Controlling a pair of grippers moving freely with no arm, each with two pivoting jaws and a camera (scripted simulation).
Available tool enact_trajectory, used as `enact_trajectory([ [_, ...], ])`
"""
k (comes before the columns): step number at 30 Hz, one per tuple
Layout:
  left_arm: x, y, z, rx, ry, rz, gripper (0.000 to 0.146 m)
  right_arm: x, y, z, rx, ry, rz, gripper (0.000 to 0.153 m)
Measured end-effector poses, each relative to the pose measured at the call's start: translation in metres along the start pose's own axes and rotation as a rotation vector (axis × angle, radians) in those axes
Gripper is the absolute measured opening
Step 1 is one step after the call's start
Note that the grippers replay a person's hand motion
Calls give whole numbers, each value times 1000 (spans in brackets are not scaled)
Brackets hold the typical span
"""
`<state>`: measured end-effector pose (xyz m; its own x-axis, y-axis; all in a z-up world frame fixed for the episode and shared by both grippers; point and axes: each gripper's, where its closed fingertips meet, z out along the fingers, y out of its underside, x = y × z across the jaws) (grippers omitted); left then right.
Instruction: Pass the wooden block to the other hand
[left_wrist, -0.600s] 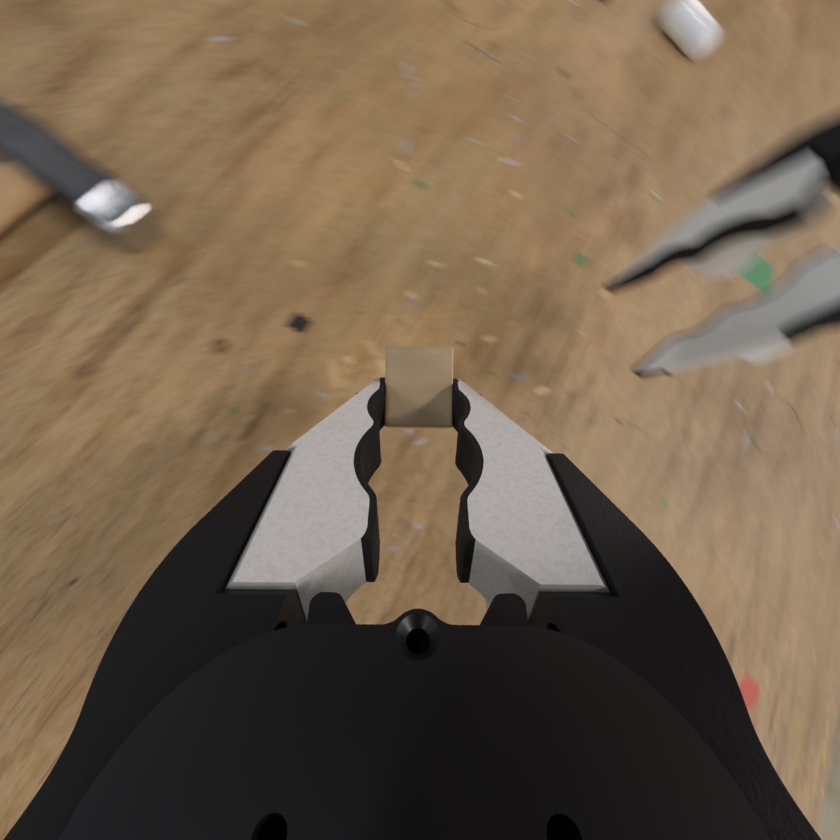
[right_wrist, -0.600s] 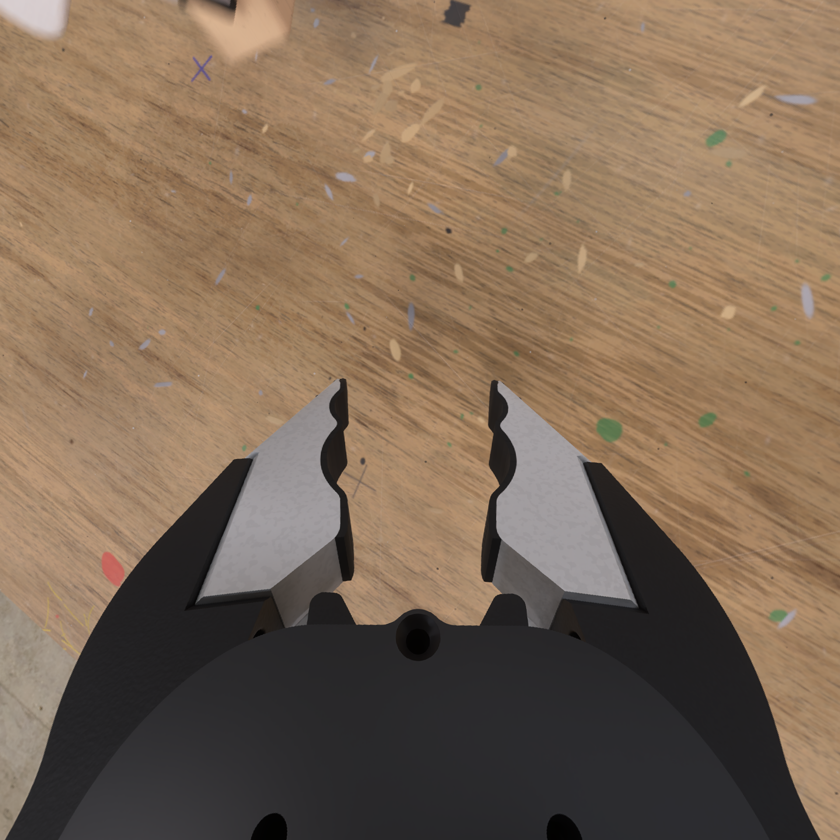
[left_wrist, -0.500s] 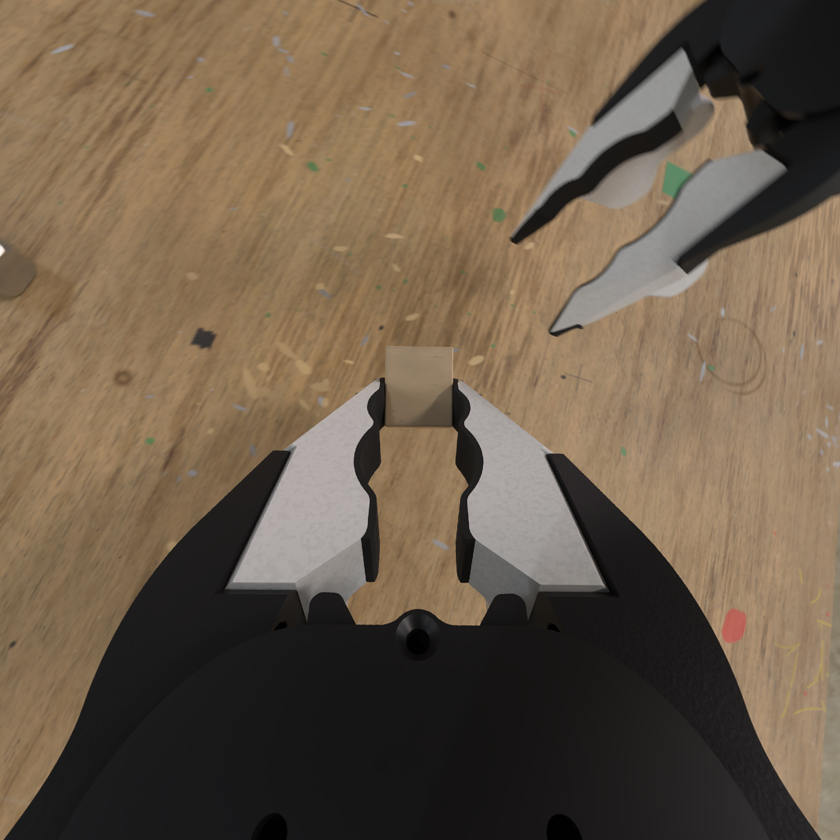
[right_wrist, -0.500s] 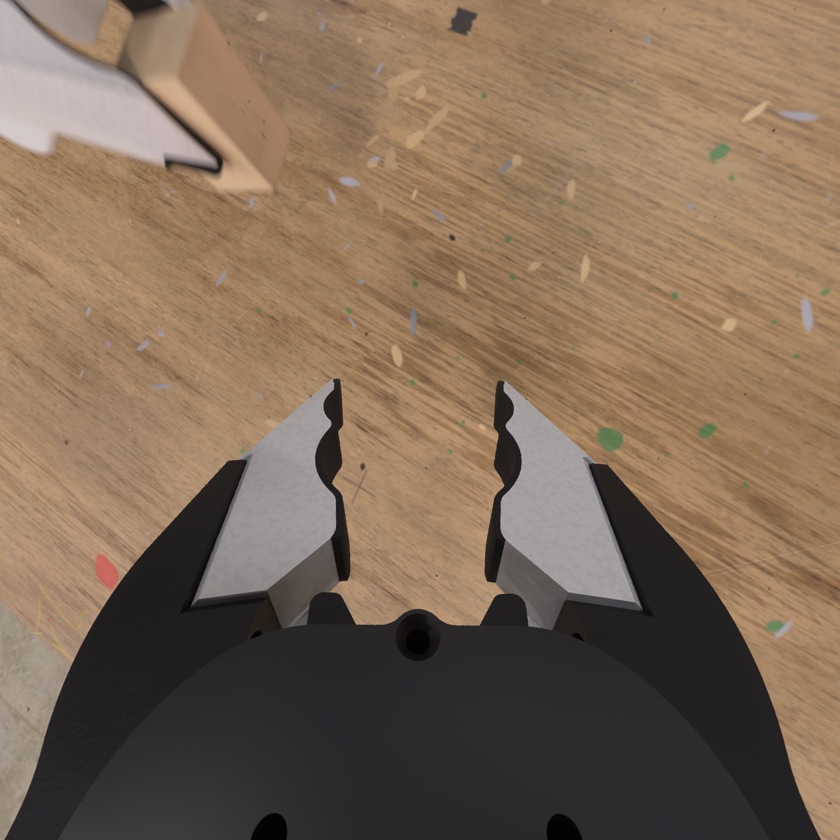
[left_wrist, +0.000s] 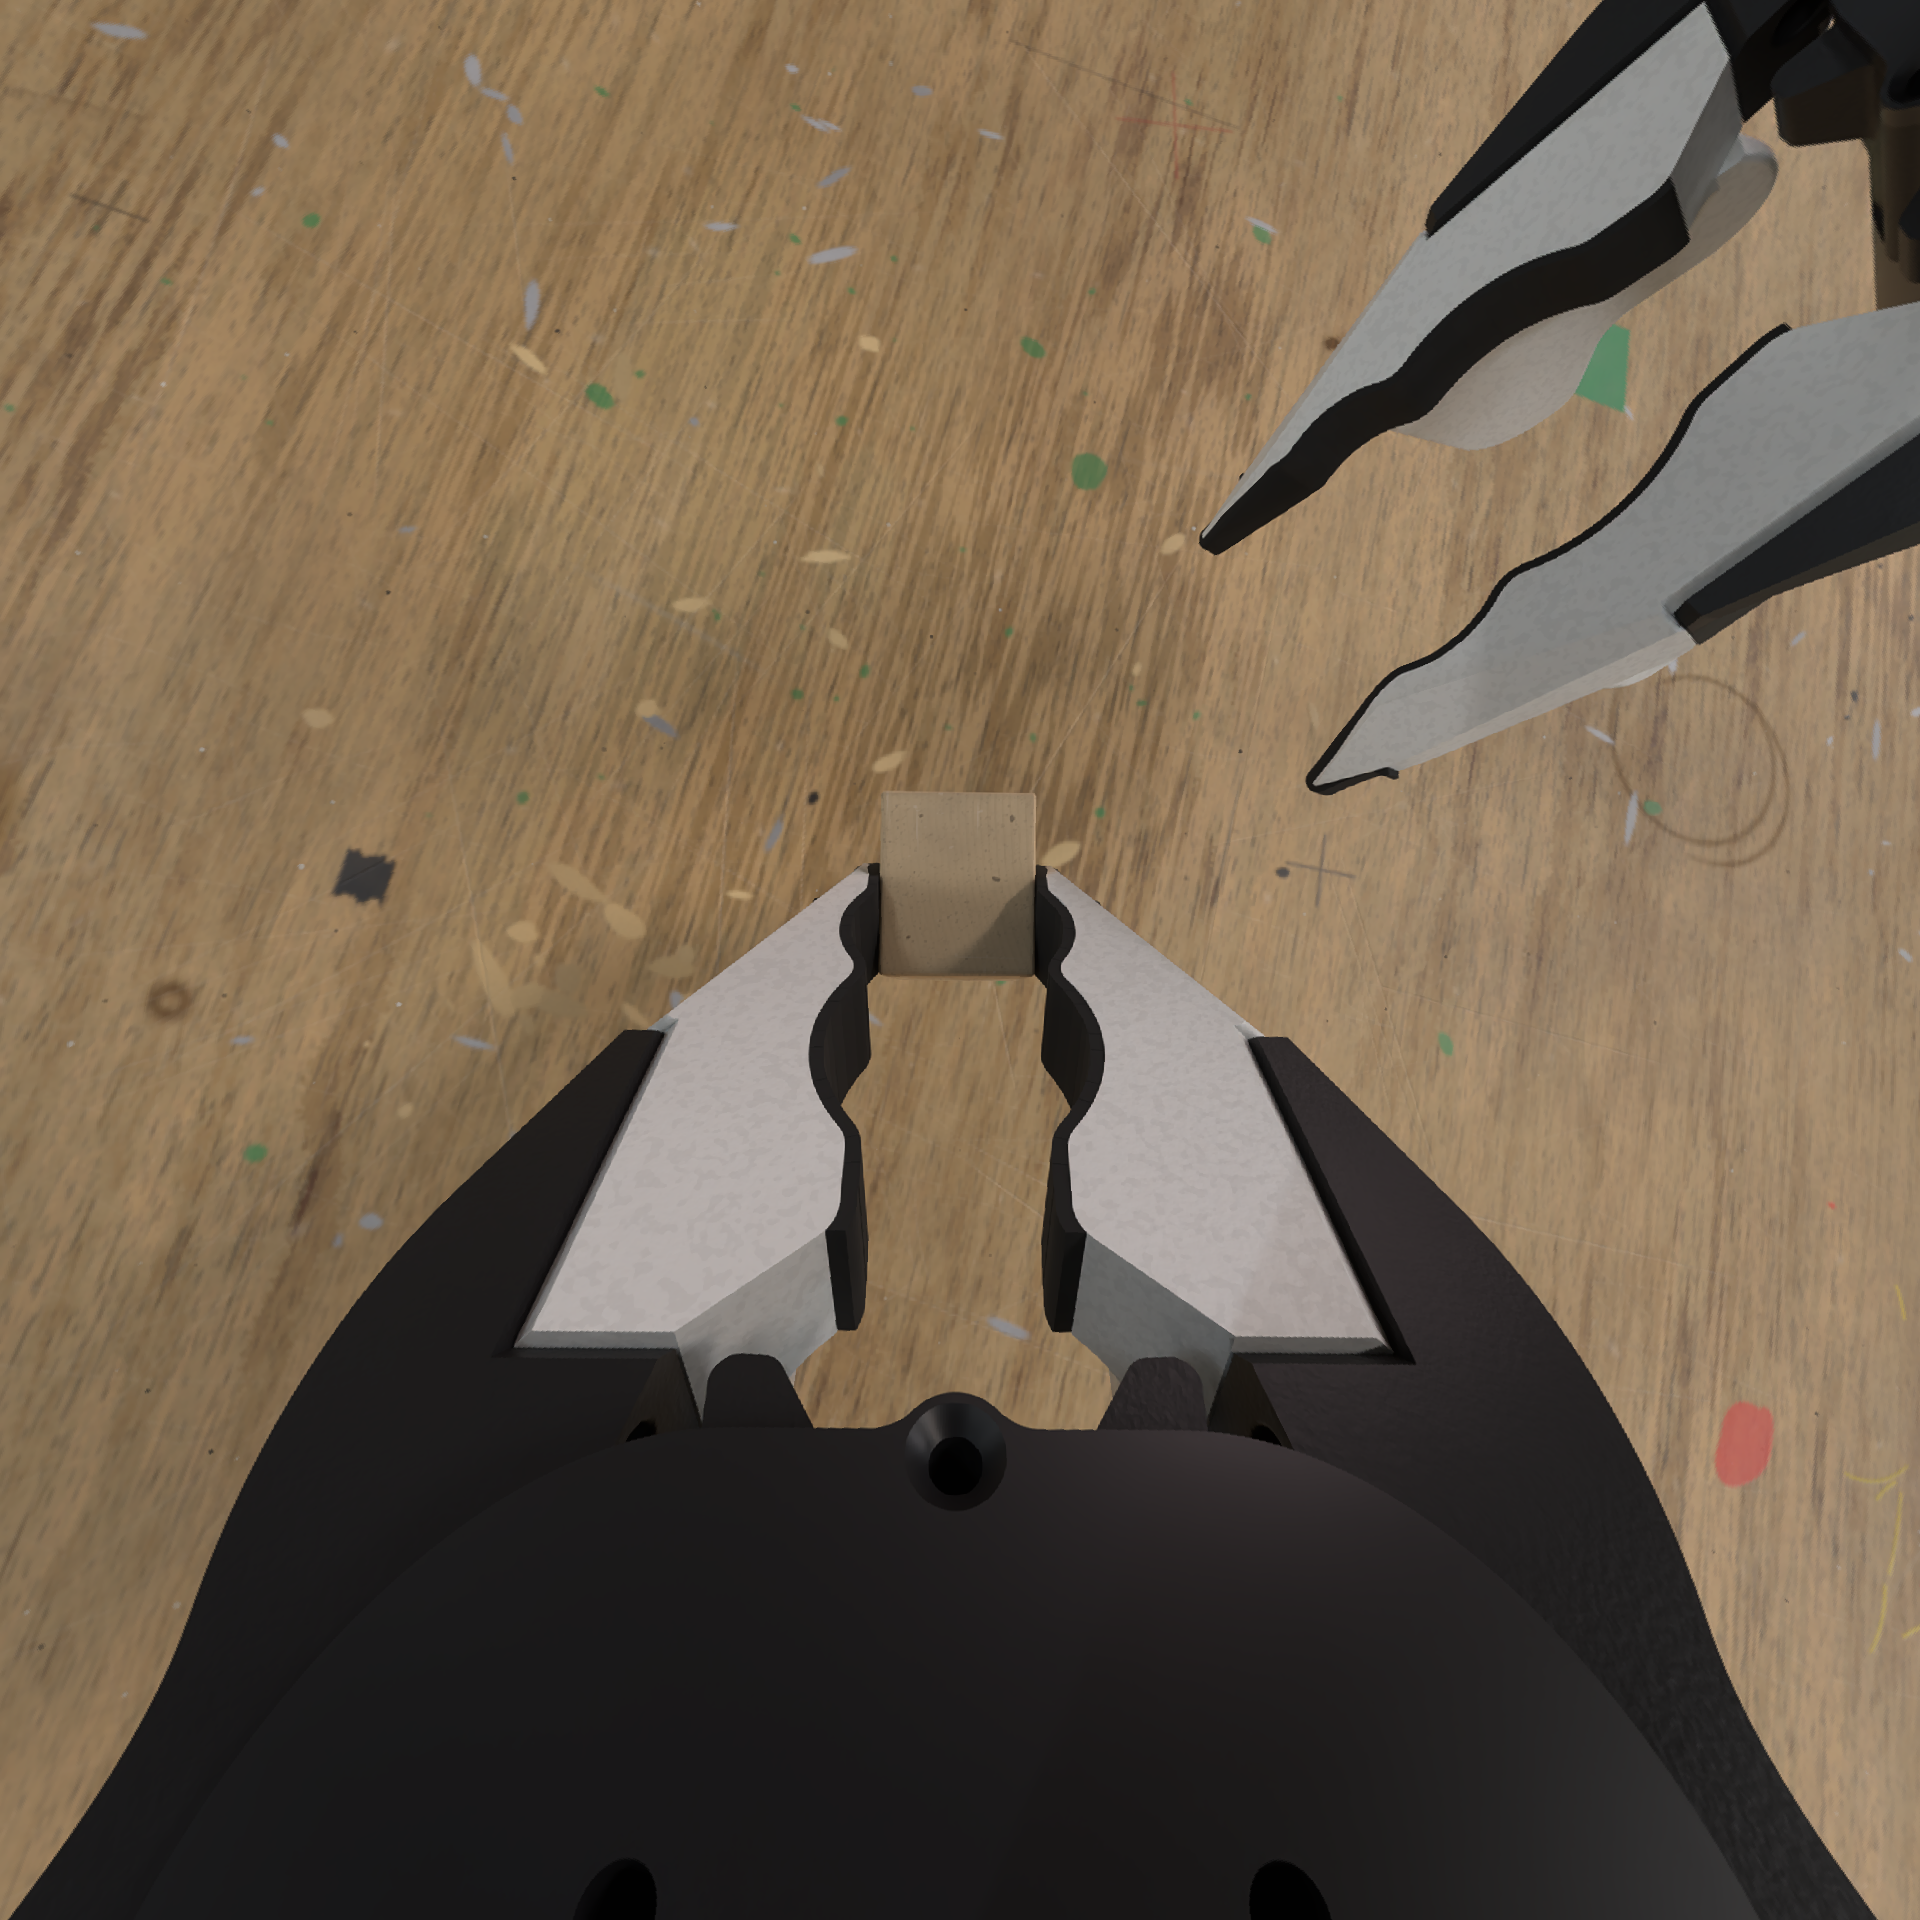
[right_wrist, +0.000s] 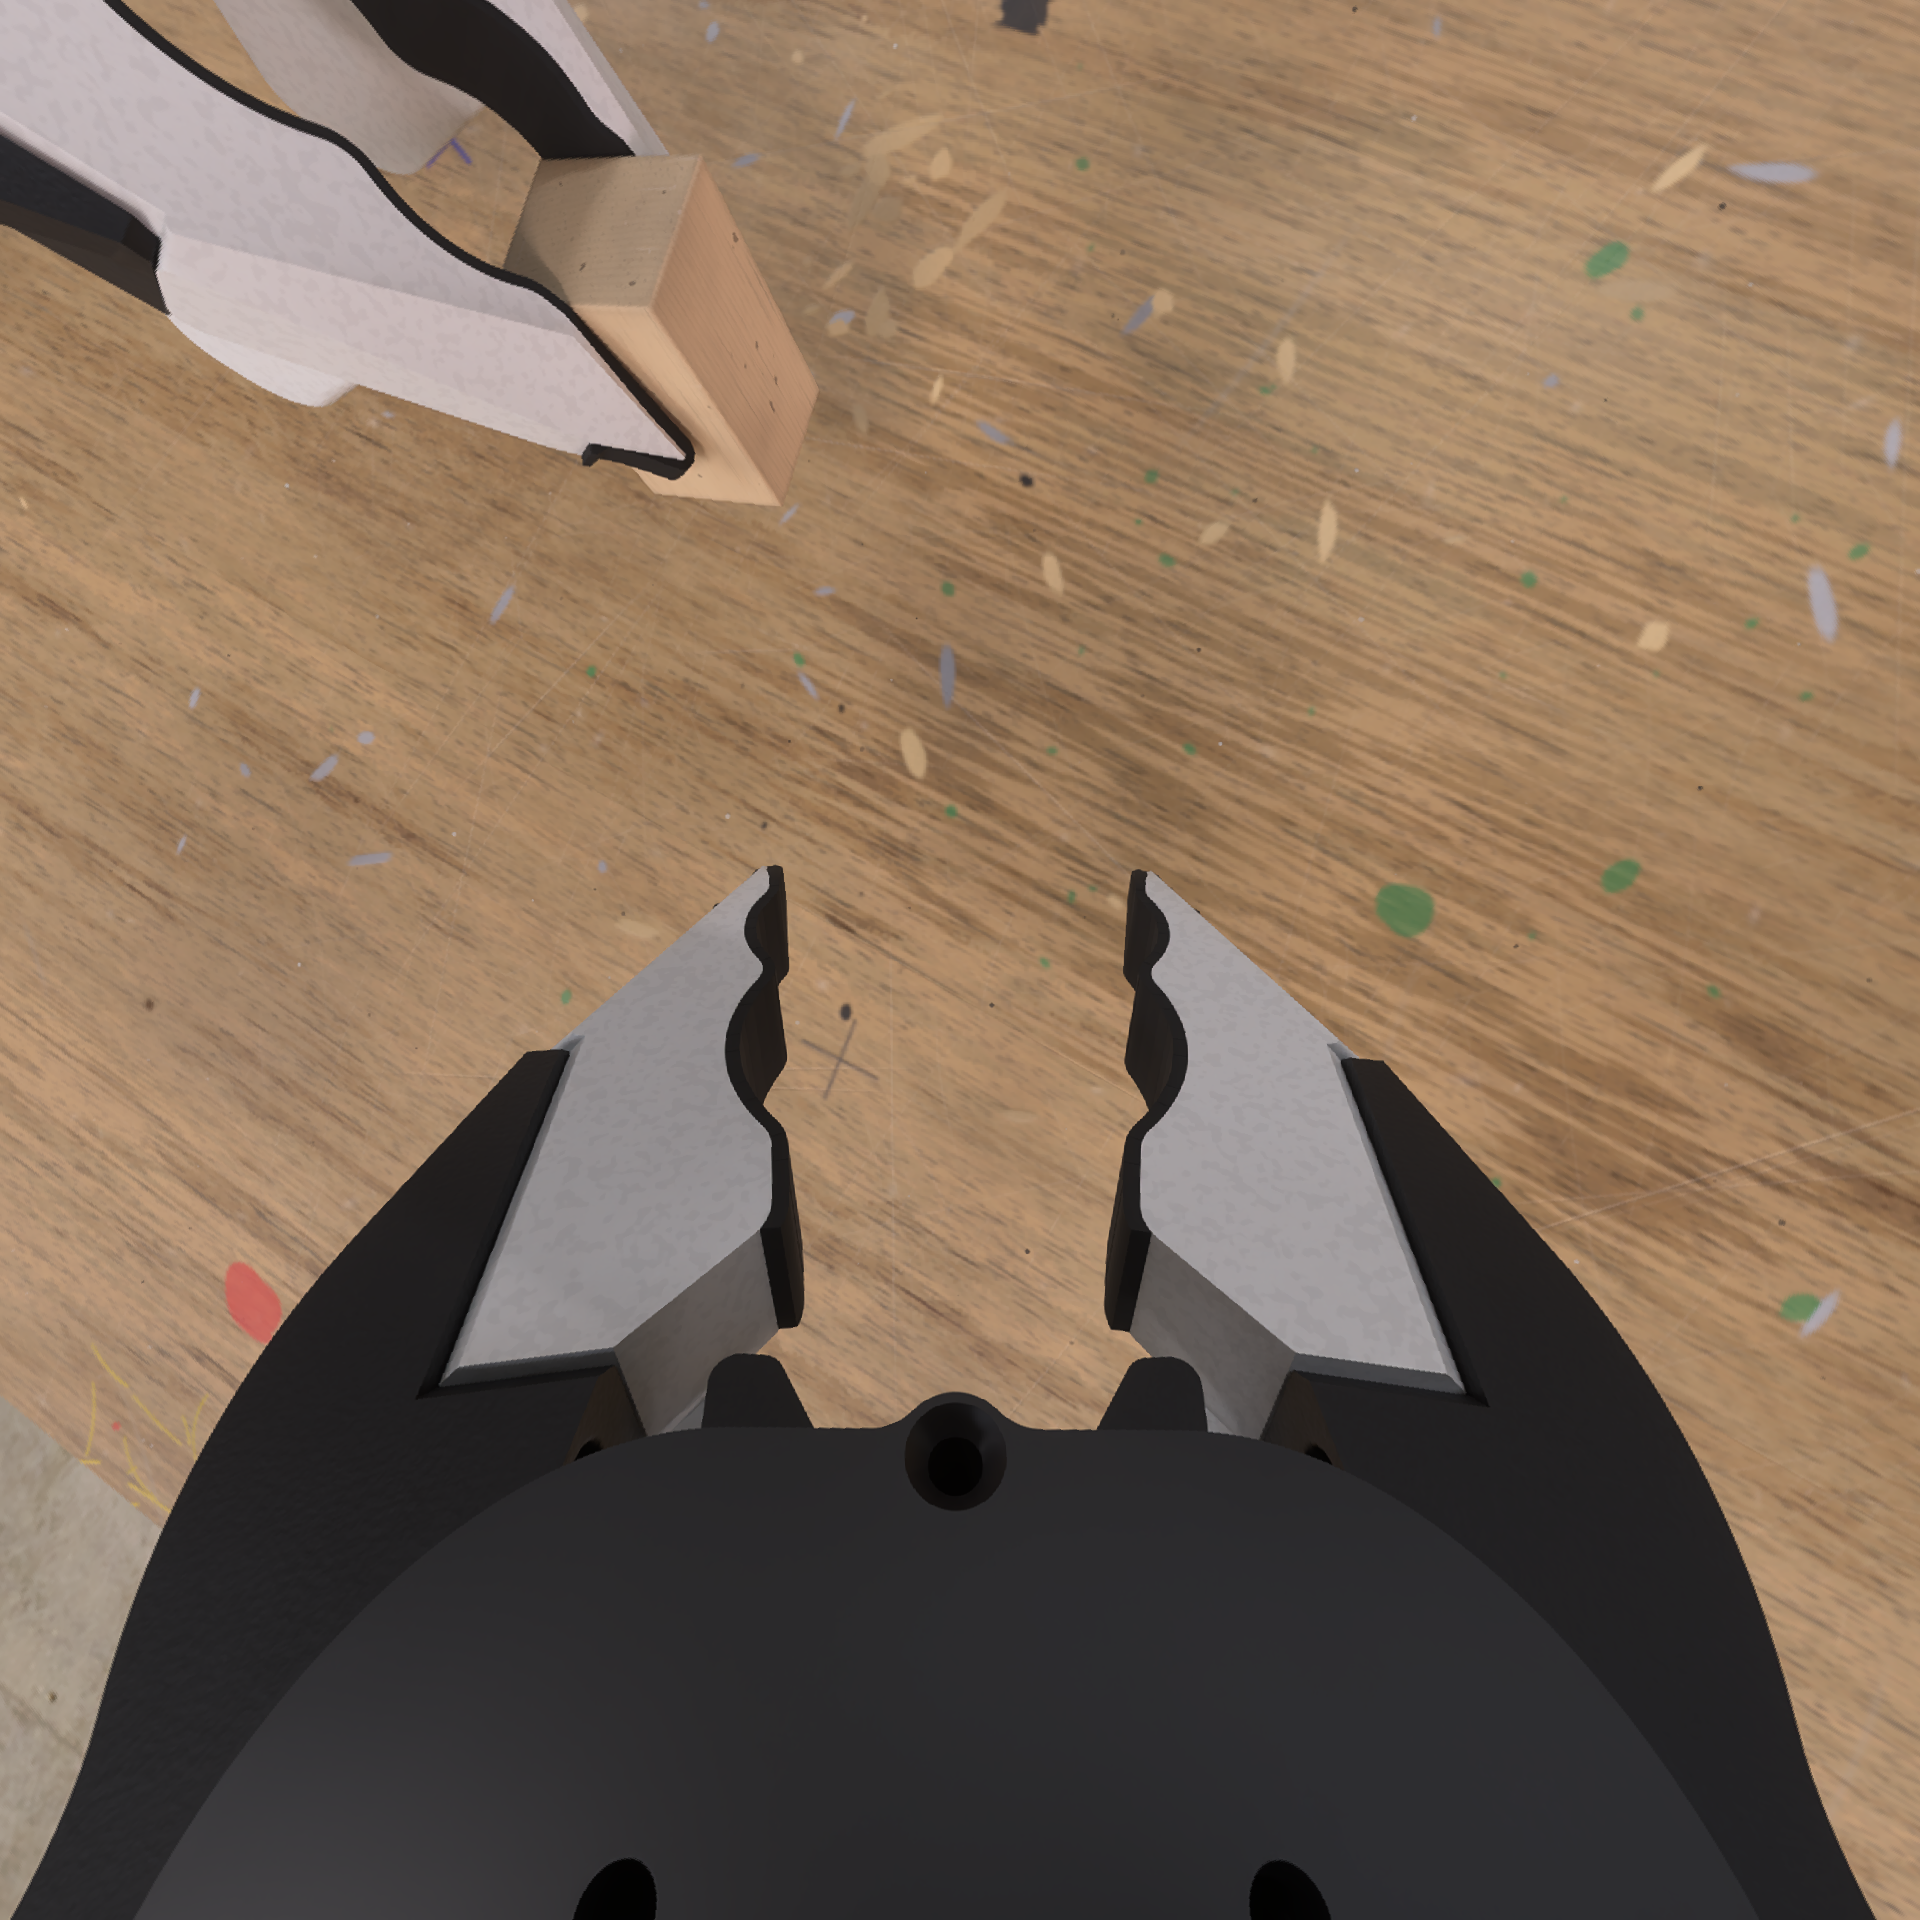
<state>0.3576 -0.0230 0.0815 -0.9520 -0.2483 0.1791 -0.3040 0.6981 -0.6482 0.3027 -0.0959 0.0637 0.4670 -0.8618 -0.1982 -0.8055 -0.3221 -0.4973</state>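
My left gripper (left_wrist: 957, 883) is shut on the pale wooden block (left_wrist: 957, 883), pinching it between the fingertips above the wooden table. In the right wrist view the block (right_wrist: 675, 301) shows at the upper left, held by the left gripper (right_wrist: 613, 312), with its long side sticking out past the fingers. My right gripper (right_wrist: 956, 894) is open and empty, apart from the block, which lies up and to its left. In the left wrist view the right gripper (left_wrist: 1262, 660) shows at the upper right, open, its tips pointing toward the block with a gap between.
A speckled wooden tabletop (left_wrist: 520, 520) lies under both grippers. Its edge and a grey floor (right_wrist: 52, 1558) show at the lower left of the right wrist view. A small black mark (left_wrist: 364, 876) and a red spot (left_wrist: 1742, 1442) lie on the table.
My left gripper has swung toward the right gripper with the block. The block has come well into the right wrist view. The right gripper has opened slightly wider.
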Motion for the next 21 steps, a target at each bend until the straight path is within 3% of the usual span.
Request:
enact_trajectory([
  [6,4,-8,-5,23,1,-3,28,1,1,-3,12,6,9,65],
  [9,6,-18,-15,77,28,-83,28,-6,-11,-7,53,-31,-3,70],
  [11,8,-30,-23,149,126,-285,28,-12,-29,-14,113,-60,-21,80],
  [13,4,-46,-33,271,301,-639,28,-12,-51,-24,185,-17,-87,94],
  [15,-8,-57,-44,395,446,-949,28,-15,-73,-35,253,42,-194,96],
  [17,-15,-61,-51,445,519,-1067,28,-23,-94,-45,318,67,-289,86],
  [21,-10,-68,-61,461,663,-1152,28,-45,-124,-53,398,18,-378,68],
])
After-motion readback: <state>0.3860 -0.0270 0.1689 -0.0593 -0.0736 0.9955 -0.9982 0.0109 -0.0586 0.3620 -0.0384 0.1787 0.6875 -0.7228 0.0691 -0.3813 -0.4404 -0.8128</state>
